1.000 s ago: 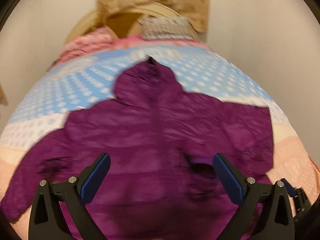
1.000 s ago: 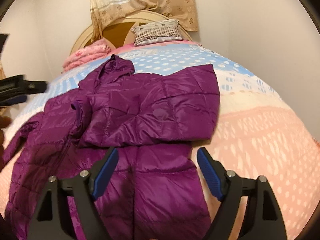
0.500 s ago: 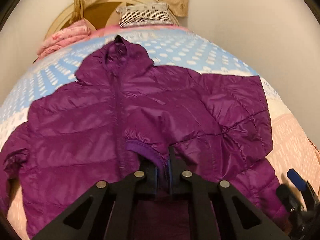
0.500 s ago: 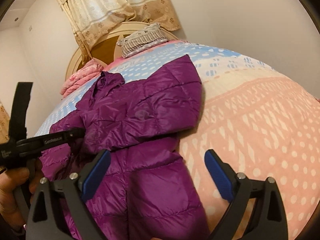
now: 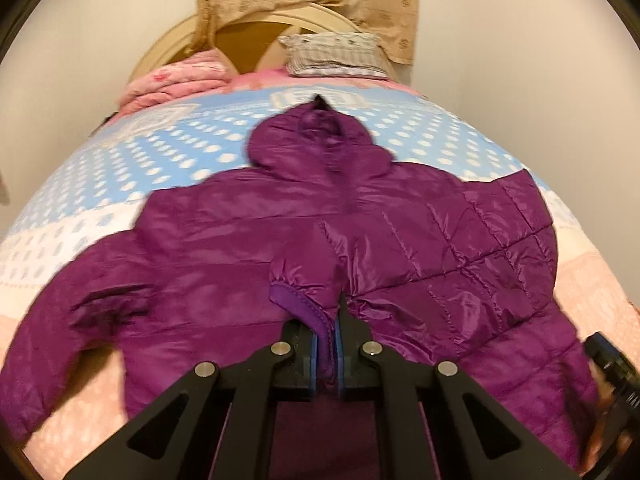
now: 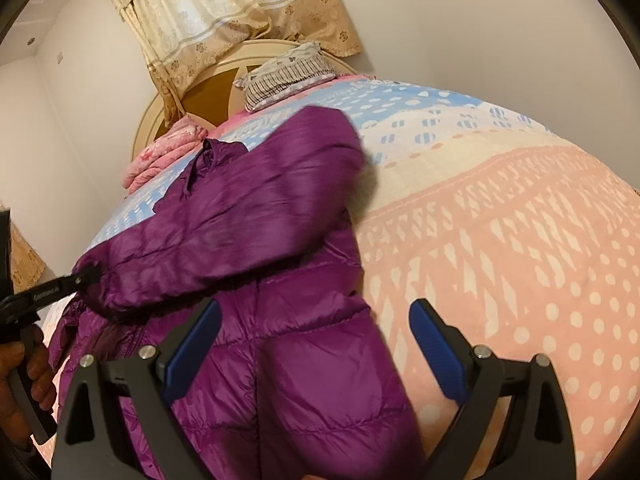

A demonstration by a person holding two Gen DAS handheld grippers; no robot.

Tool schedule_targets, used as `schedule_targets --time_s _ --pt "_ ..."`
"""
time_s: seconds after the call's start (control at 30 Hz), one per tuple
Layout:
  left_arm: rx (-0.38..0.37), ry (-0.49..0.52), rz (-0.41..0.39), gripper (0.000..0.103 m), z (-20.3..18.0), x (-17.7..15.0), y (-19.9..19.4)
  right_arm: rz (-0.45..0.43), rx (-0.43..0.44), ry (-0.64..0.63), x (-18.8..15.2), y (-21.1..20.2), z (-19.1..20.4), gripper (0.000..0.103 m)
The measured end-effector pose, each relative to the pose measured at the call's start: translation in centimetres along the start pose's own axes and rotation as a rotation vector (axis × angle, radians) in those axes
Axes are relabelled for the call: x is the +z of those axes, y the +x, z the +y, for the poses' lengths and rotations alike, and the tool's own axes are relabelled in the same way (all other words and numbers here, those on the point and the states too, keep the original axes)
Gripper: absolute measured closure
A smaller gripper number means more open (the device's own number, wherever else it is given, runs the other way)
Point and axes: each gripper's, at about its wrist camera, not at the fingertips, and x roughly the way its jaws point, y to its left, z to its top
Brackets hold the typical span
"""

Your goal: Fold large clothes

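Observation:
A purple hooded puffer jacket lies spread on the bed, hood toward the headboard. My left gripper is shut on the cuff of the right sleeve, which is folded across the jacket's chest. In the right wrist view the jacket lies under my right gripper, which is open and empty above the jacket's lower right side. The left gripper shows there at the left edge, holding the sleeve end. The other sleeve lies stretched out to the left.
The bed has a blue, white and pink dotted cover. A striped pillow and a folded pink quilt lie at the headboard. Curtains hang behind. A wall runs along the bed's right side.
The left gripper went from open to shut on the sleeve cuff and has lifted and pulled it. The right gripper, still open, has moved lower and closer to the jacket's hem.

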Motion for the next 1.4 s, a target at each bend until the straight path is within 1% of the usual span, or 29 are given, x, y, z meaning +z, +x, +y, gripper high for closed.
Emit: schedule_targets --time_s 0.07,0.13,0.3,0.5,0.6,0.67,0.7,0.73,0.77,0.8,0.83,0.87,0.93,0.97,1.0,1.03,1.07,1.1,1.13,1.17,1.2,1.27,1.33,1.4 --pt "0.035 0.012 -0.013 0.098 1.1 -0.3 -0.4 0.004 0.001 -0.005 0.0 0.1 0.1 0.006" --pt "0.048 0.019 -0.015 0.098 1.9 -0.7 -0.5 0.013 0.000 -0.010 0.0 0.3 0.1 0.006" --pt "0.109 0.027 -0.018 0.098 3.0 -1.4 -0.1 0.027 -0.002 -0.014 -0.1 0.5 0.4 0.006" --pt "0.173 -0.032 0.009 0.097 5.1 -1.6 0.7 0.045 -0.003 -0.014 -0.3 0.8 0.2 0.006" --pt "0.220 0.002 0.016 0.096 4.9 -1.7 0.6 0.066 -0.005 -0.016 -0.1 1.1 0.3 0.006" --pt "0.233 0.017 -0.001 0.095 4.8 -1.5 -0.1 0.095 0.018 -0.028 0.0 1.3 0.4 0.009" --pt "0.235 0.019 -0.010 0.095 4.9 -1.2 -0.4 0.124 0.033 -0.042 0.3 1.6 0.5 0.018" --pt "0.219 0.018 -0.030 0.091 4.9 -0.9 -0.8 0.149 0.028 -0.054 0.7 1.8 0.6 0.023" --pt "0.195 0.013 -0.043 0.073 5.0 -0.7 -1.1 0.162 0.014 -0.062 1.0 2.0 0.7 0.023" --pt "0.130 -0.002 -0.053 0.056 5.2 -0.4 -1.4 0.175 0.006 -0.066 1.5 2.1 0.6 0.023" --pt "0.102 -0.013 -0.055 0.021 5.4 -0.2 -1.6 0.187 0.009 -0.069 2.1 2.2 0.6 0.023" --pt "0.102 -0.020 -0.074 0.013 5.5 -0.1 -2.0 0.189 0.009 -0.075 2.8 2.1 0.6 0.023" --pt "0.145 0.002 -0.099 0.013 5.4 0.2 -2.5 0.182 -0.027 -0.116 4.7 2.0 1.1 0.024" --pt "0.200 0.009 -0.113 0.013 5.5 0.5 -2.8 0.176 -0.038 -0.132 5.4 2.0 1.4 0.024" --pt "0.262 -0.007 -0.141 0.013 5.9 0.8 -3.3 0.172 -0.051 -0.147 6.3 2.1 1.7 0.026" --pt "0.286 -0.037 -0.175 0.013 6.4 1.1 -3.7 0.162 -0.060 -0.155 7.4 2.2 2.1 0.028" --pt "0.283 -0.055 -0.188 0.013 6.7 1.4 -3.7 0.133 -0.067 -0.159 8.5 2.5 2.4 0.028" --pt "0.263 -0.082 -0.194 0.012 7.0 1.9 -3.4 0.096 -0.074 -0.164 9.6 2.9 2.8 0.028" --pt "0.263 -0.096 -0.174 0.012 7.0 2.4 -2.4 0.069 -0.073 -0.164 10.6 3.8 3.2 0.030" --pt "0.282 -0.102 -0.143 0.012 6.9 2.8 -1.2 0.060 -0.068 -0.158 11.2 4.7 3.7 0.033" --pt "0.299 -0.104 -0.112 0.012 6.8 3.0 0.0 0.054 -0.063 -0.150 11.8 5.8 4.2 0.037" --pt "0.307 -0.114 -0.071 0.012 6.6 3.1 2.1 0.053 -0.048 -0.155 12.6 8.4 5.6 0.038" --pt "0.278 -0.118 -0.050 0.012 6.5 2.9 3.6 0.078 -0.013 -0.182 12.1 11.0 7.1 0.040" --pt "0.294 -0.117 -0.036 0.012 6.5 2.3 4.2 0.115 -0.004 -0.214 11.2 12.8 7.5 0.042"
